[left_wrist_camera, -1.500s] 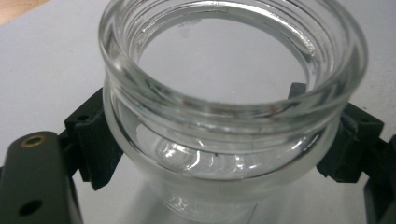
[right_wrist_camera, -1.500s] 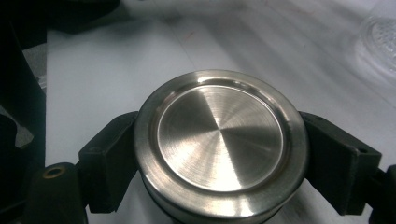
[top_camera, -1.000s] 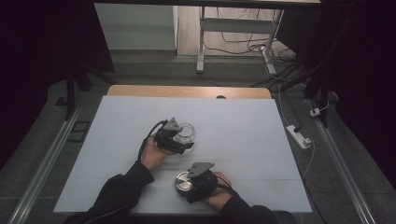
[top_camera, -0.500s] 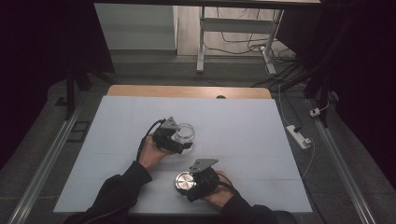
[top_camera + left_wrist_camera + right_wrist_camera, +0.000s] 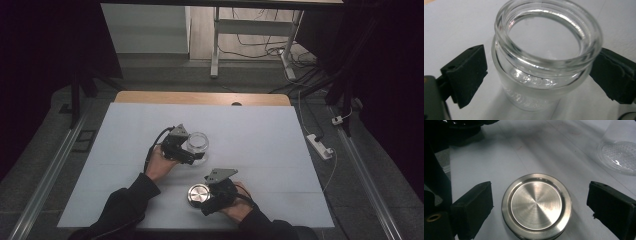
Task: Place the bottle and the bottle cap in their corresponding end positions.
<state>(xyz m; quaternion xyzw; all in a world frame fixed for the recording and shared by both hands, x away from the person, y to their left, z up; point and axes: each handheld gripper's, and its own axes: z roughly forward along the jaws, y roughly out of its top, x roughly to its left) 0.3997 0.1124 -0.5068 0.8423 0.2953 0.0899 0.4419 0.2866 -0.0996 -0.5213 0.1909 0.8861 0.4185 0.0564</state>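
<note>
this looks like a lab or a recording studio set up for handling trials, not a home. the bench [image 5: 260,130] is covered with a plain pale sheet and has a bare wooden edge at its far side. dark curtains [image 5: 45,45] or black walls close it in on both sides, so only the bench is lit. metal rails [image 5: 45,170] run along the grey floor to its left and right. a white power strip [image 5: 320,145] lies on the floor beside the bench, and loose cables [image 5: 270,45] trail round the legs of a metal stand [image 5: 216,45] farther back.
</note>
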